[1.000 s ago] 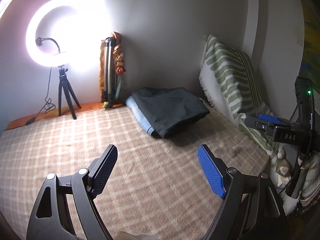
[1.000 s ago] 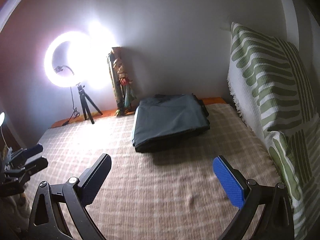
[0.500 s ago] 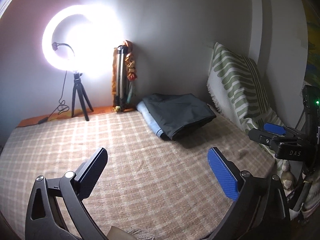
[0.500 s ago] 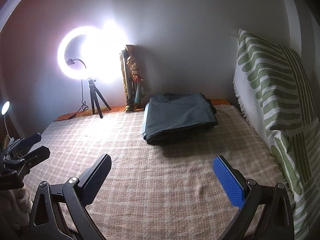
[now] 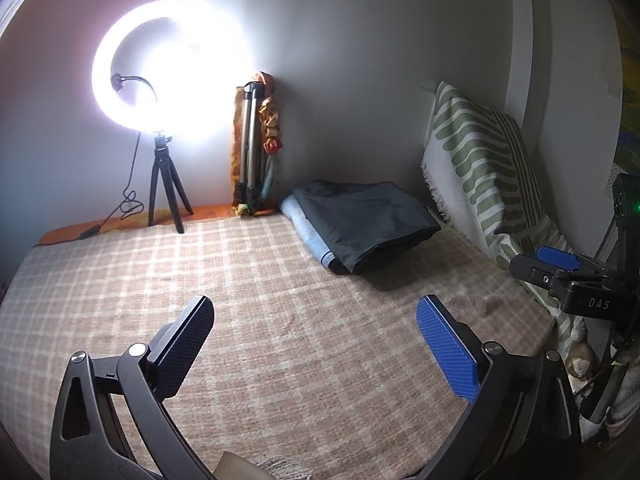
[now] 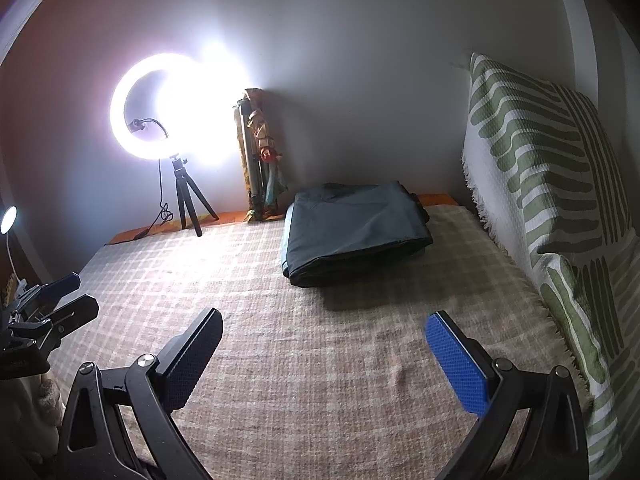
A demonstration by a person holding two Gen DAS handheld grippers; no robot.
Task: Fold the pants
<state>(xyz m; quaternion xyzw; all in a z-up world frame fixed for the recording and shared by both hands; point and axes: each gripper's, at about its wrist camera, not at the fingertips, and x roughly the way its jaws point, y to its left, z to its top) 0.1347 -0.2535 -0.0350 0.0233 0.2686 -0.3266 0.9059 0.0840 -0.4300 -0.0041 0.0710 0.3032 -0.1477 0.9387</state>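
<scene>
You are holding both grippers, left (image 5: 314, 336) and right (image 6: 324, 350), wide open and gripping nothing. The folded pants (image 6: 354, 230) are lying near the bed's (image 6: 280, 340) far edge, by the pillow (image 6: 552, 200).

Folded pants (image 6: 354, 232) on the blanket (image 6: 320, 360), at its far edge toward the right corner, atop another folded garment (image 5: 306, 232). Ring light (image 6: 160, 108) at the far left corner; folded tripod (image 6: 256, 160) between the two. Cushion (image 6: 552, 184) along the right edge.
</scene>
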